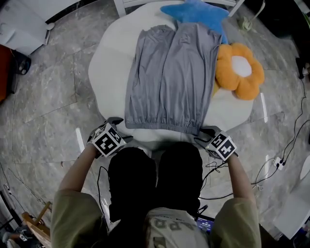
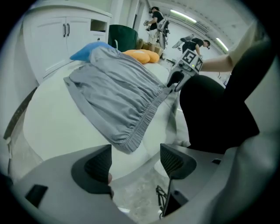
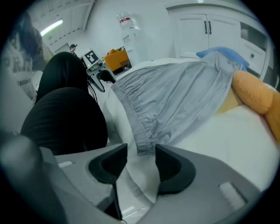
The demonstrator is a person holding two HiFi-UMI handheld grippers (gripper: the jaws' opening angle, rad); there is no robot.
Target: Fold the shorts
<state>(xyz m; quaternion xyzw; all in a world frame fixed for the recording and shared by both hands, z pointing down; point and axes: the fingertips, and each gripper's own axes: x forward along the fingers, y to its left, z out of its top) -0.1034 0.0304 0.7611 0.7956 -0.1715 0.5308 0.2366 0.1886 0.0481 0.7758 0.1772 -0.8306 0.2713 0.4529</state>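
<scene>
Grey shorts [image 1: 169, 80] lie spread flat on a white round table [image 1: 107, 72], elastic waistband [image 1: 162, 125] toward me at the near edge. My left gripper [image 1: 120, 128] sits at the waistband's left corner, my right gripper [image 1: 204, 133] at its right corner. In the left gripper view the jaws [image 2: 135, 159] stand wide apart, and the shorts' corner [image 2: 127, 144] lies just ahead of them, untouched. In the right gripper view the jaws [image 3: 141, 159] are apart too. The waistband corner [image 3: 145, 146] lies at their tips, not pressed by either pad.
A blue star cushion [image 1: 196, 12] lies at the table's far side under the shorts' legs. An orange flower cushion [image 1: 240, 70] sits to the right. My black-trousered knees [image 1: 155, 179] press against the near edge. Cables [image 1: 286, 150] trail on the marble floor at the right.
</scene>
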